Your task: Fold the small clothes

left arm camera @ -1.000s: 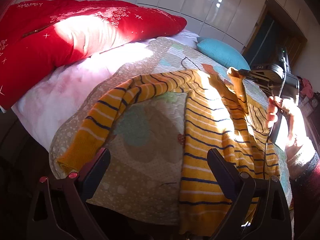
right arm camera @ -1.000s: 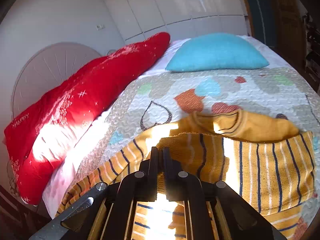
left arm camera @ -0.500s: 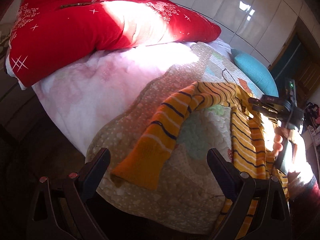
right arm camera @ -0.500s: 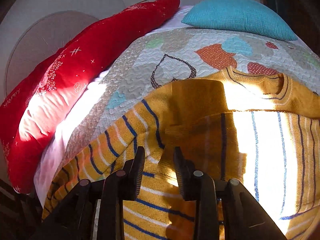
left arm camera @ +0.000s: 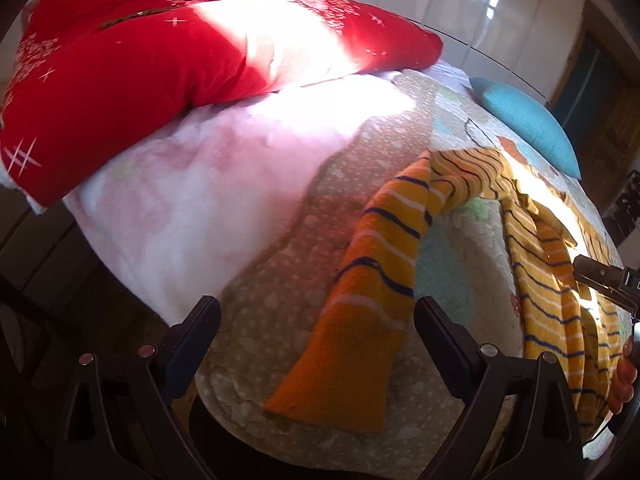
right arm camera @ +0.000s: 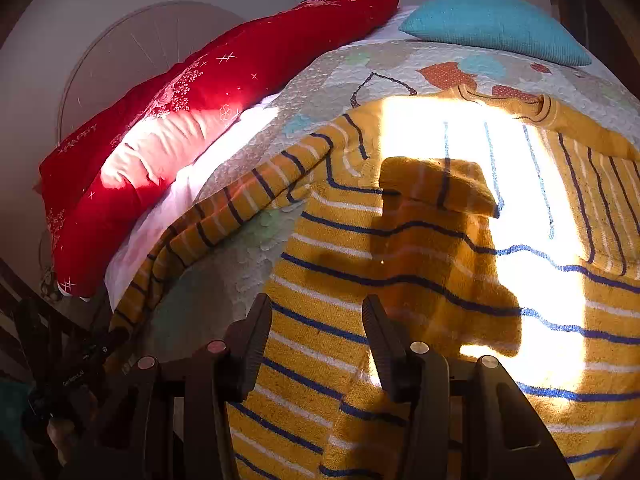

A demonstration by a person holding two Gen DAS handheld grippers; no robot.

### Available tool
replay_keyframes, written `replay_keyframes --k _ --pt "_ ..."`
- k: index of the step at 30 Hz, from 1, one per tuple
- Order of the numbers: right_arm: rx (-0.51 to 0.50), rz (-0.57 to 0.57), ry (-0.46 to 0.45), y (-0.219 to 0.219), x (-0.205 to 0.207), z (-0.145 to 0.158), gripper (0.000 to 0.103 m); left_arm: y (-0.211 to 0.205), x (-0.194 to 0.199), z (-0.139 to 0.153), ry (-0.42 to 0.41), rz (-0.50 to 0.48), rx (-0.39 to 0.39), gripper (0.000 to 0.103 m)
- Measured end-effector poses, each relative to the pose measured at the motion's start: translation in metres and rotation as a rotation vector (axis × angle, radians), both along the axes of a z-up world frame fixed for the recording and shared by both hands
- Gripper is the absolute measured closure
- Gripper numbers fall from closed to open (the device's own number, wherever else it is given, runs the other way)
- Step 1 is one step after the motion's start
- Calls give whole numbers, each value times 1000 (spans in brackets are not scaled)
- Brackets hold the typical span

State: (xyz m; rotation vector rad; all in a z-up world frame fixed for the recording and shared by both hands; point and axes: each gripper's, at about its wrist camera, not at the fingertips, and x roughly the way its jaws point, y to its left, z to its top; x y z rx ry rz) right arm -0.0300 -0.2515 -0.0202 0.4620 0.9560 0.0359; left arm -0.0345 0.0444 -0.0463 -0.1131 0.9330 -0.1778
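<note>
Lying spread on the quilted bed (left arm camera: 280,280): striped yellow sweater (right arm camera: 420,280). Left claw (left arm camera: 316,328) gaping wide around the sleeve cuff (left arm camera: 344,368), gripping nothing. Right claw (right arm camera: 316,336) hovering partly open over the sweater, empty.

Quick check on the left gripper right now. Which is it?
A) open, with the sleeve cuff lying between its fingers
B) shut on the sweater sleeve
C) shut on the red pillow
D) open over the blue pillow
A: the left gripper is open, and the cuff of the striped sweater sleeve lies flat on the quilt between its spread fingers.
</note>
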Motion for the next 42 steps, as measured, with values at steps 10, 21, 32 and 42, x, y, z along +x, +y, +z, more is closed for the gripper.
replay_keyframes --k 10,21,32,42 --pt "-12 -46 4 -9 -15 1 52 90 78 20 37 280 -268 57" --pt "-71 271 -63 103 49 23 52 140 31 27 1 414 -253 30" --pt "-408 760 -153 323 121 8 39 174 -28 13 2 487 -241 27" --pt "-401 665 -113 354 162 -11 95 182 -40 12 13 502 -274 27"
